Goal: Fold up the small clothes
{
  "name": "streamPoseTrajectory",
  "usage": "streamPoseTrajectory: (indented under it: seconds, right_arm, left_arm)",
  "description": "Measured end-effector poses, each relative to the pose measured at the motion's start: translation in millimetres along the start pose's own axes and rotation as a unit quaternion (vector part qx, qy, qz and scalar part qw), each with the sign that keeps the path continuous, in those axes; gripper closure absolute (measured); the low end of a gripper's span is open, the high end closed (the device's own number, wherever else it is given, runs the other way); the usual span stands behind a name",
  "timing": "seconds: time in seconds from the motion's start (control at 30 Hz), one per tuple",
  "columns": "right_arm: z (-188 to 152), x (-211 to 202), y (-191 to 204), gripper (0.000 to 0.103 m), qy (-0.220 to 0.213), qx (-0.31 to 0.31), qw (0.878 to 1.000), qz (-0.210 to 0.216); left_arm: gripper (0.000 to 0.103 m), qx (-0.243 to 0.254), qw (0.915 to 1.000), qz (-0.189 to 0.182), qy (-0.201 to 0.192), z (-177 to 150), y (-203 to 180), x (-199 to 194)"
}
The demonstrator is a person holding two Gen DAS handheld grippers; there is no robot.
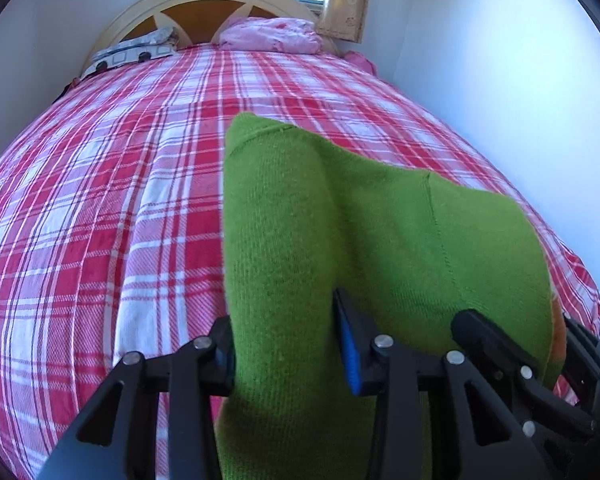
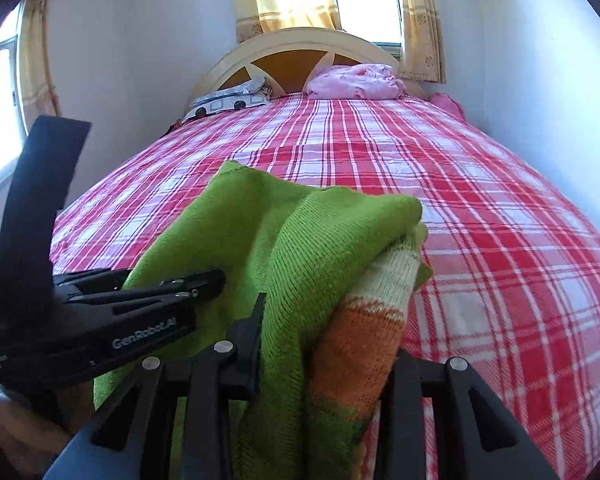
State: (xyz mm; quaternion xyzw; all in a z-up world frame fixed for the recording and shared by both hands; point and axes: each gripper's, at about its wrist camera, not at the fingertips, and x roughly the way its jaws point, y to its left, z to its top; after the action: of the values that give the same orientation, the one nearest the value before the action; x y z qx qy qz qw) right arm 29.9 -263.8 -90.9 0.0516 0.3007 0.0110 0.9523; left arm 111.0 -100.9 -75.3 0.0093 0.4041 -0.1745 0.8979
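Observation:
A small green knitted garment [image 1: 340, 240] with an orange and cream band [image 2: 364, 332] hangs bunched above the red plaid bed [image 1: 100, 200]. My left gripper [image 1: 288, 344] is shut on a thick fold of the green knit, which fills the gap between its fingers. My right gripper [image 2: 324, 356] is shut on the garment's other edge, where green, orange and cream layers bunch together. The right gripper [image 1: 540, 364] shows at the lower right of the left wrist view, and the left gripper [image 2: 208, 280] at the left of the right wrist view.
The plaid bed [image 2: 500, 200] stretches ahead to a cream and orange headboard [image 2: 300, 56]. A pink bundle of cloth [image 2: 356, 86] and a patterned pillow [image 2: 228, 102] lie at its head. White walls stand on both sides, and curtained windows [image 2: 340, 0] are behind.

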Motion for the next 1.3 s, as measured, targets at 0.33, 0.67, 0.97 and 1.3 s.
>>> streamPoseTrajectory:
  seconds: [0.33,0.67,0.97,1.3]
  right_arm:
    - [-7.9,-51.7,-19.3,0.071,0.003,-0.021,1.000,-0.013]
    - [-18.9,-92.3,-55.3,0.071,-0.023,0.009,0.999,-0.027]
    - [-31.9,-129.2,-110.6,0.071,-0.061,0.060,0.993,-0.076]
    - [-44.0,-161.7,-175.0,0.071,-0.089,0.095,0.981,-0.145]
  left_arm:
    - [0.062,0.030,0.9989,-0.031,-0.019,-11.0,-40.2,-23.6]
    - [0.063,0.076,0.9955,-0.046,-0.034,-9.3,-93.2,-33.7]
    - [0.063,0.134,0.9872,-0.079,-0.038,-1.3,-165.2,-25.4]
    - [0.063,0.189,0.9743,-0.117,-0.038,1.3,-245.3,-9.9]
